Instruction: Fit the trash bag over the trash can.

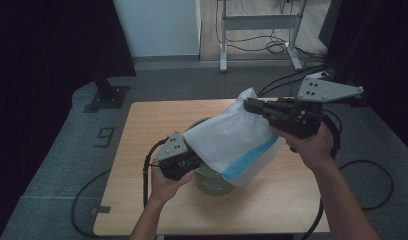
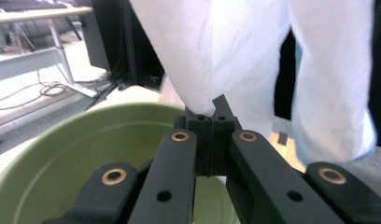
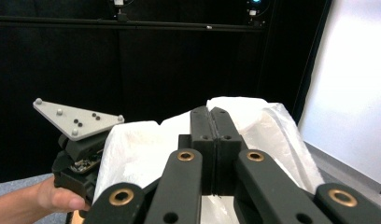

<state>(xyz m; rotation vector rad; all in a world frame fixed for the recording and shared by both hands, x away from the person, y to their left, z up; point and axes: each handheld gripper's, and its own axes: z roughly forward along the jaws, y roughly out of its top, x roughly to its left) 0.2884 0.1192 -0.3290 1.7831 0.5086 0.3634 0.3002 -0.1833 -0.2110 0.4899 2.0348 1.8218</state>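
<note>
On the pale wooden table (image 1: 142, 200), both the left gripper (image 1: 188, 156) and right gripper (image 1: 249, 106) pinch a white plastic bag (image 1: 232, 137) stretched over a green round bucket (image 1: 212, 182).

- Left gripper (image 1: 188, 156) low at the near left, held from below by the left hand (image 1: 164, 184), jaws pressed together, pointing up and to the right.
- Right gripper (image 1: 252, 106) raised higher, gripped by the right hand (image 1: 307, 145), jaws closed, pointing left.
- Both forearms entering from the bottom edge.
</note>
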